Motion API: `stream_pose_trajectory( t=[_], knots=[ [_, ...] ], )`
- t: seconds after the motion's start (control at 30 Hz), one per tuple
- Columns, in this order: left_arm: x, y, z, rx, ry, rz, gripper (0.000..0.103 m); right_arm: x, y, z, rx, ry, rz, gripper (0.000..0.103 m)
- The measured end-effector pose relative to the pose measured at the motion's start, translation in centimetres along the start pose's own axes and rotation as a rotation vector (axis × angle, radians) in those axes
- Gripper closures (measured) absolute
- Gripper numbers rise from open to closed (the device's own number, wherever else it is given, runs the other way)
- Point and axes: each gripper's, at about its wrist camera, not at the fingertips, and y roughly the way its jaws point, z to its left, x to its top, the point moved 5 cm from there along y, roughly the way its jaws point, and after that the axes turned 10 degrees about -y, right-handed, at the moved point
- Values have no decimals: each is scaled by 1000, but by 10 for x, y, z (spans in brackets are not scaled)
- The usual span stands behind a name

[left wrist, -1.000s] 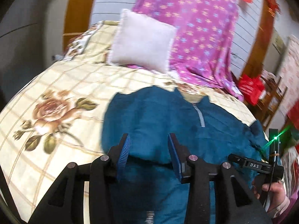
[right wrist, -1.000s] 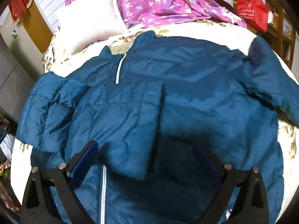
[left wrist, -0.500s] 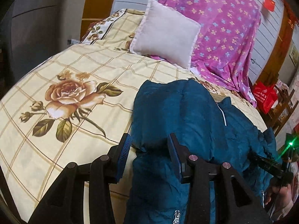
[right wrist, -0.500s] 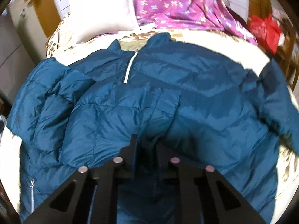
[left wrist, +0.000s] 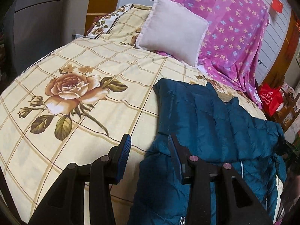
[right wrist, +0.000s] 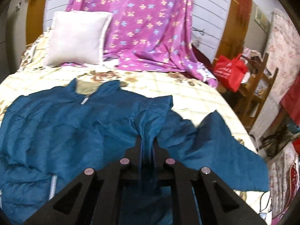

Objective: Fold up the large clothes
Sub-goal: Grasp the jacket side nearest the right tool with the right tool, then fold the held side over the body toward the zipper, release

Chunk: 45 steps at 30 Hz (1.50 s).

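One blue jacket (right wrist: 61, 131) lies face up on the bed (left wrist: 90, 116), its long axis running from the foot toward the headboard, collar (right wrist: 93, 91) pointing at the pillow (right wrist: 76, 37). It sits on the right half of the bed as seen from the foot. Its left sleeve is folded in over the chest; the right sleeve (right wrist: 225, 150) spreads out toward the bed's right edge.

The left hand-held gripper (left wrist: 149, 150) hangs at the jacket's left edge, angled down, its jaws partly open with nothing pinched; the right finger (left wrist: 173, 153) lies against the folded cloth, the left finger over bare bedspread.

The right hand-held gripper (right wrist: 148, 146) is also angled down, clenched on a ridge of the jacket near its right shoulder, the cloth bunched up between its pads.

One pillow leans at the head, with one purple flowered sheet (right wrist: 150, 24) draped behind it. One red bag (right wrist: 230, 71) sits on a wooden stand beyond the bed's right side.
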Motion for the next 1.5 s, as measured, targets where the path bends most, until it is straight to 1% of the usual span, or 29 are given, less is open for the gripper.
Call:
stream_pose_trajectory(
  t=[0.07, 0.1, 0.13, 0.2, 0.23, 0.27, 0.3, 0.33, 0.37, 0.43, 0.53, 0.57, 0.63, 0.7, 0.77, 0.87, 0.97, 1.07, 1.17, 1.27, 1.4, 1.5],
  knots=[
    [-3, 4, -4, 0, 9, 9, 72, -5, 15, -2, -18, 2, 34, 95],
    [-4, 6, -7, 0, 13, 13, 72, -11, 26, -2, -8, 12, 64, 95],
    [-5, 7, -9, 0, 17, 17, 72, -19, 38, 0, 23, 33, 91, 95],
    [-6, 10, -14, -2, 26, 19, 72, -31, 54, 3, 54, 54, 136, 95],
    [-6, 11, -18, -4, 33, 17, 72, -38, 60, 4, 86, 71, 153, 92],
    [-5, 13, -23, -3, 44, 14, 72, -41, 61, 6, 99, 81, 154, 82],
    [-4, 15, -27, -2, 50, 12, 72, -44, 58, 4, 106, 94, 149, 76],
    [-3, 18, -30, 1, 54, 11, 72, -44, 54, 2, 117, 103, 141, 65],
    [0, 22, -34, 5, 57, 12, 72, -43, 49, -1, 129, 115, 128, 58],
    [4, 30, -42, 9, 60, 13, 72, -38, 34, -7, 140, 140, 95, 55],
    [10, 44, -57, 18, 76, 1, 72, -25, 14, -6, 217, 176, 45, 52],
    [10, 49, -62, 20, 83, -1, 72, -19, 12, 1, 267, 182, 43, 49],
    [10, 61, -71, 21, 93, 6, 72, -13, 14, 20, 351, 170, 61, 46],
    [10, 74, -80, 26, 96, 19, 72, -11, 24, 39, 391, 142, 88, 45],
    [7, 85, -85, 42, 105, 28, 72, -12, 38, 53, 386, 127, 112, 46],
    [3, 99, -89, 83, 135, 28, 72, -19, 65, 65, 336, 122, 150, 46],
    [-4, 108, -90, 103, 171, 33, 71, -23, 79, 68, 305, 114, 139, 45],
    [-12, 115, -90, 117, 206, 33, 69, -26, 88, 76, 278, 74, 147, 43],
    [-14, 116, -89, 117, 213, 38, 68, -26, 90, 77, 269, 64, 156, 43],
    [-13, 117, -85, 104, 196, 49, 67, -25, 80, 72, 281, 72, 178, 43],
    [-14, 118, -85, 104, 197, 52, 66, -23, 55, 56, 277, 76, 126, 43],
    [-16, 119, -86, 114, 208, 50, 66, -30, 52, 40, 266, 96, 135, 43]
  ],
)
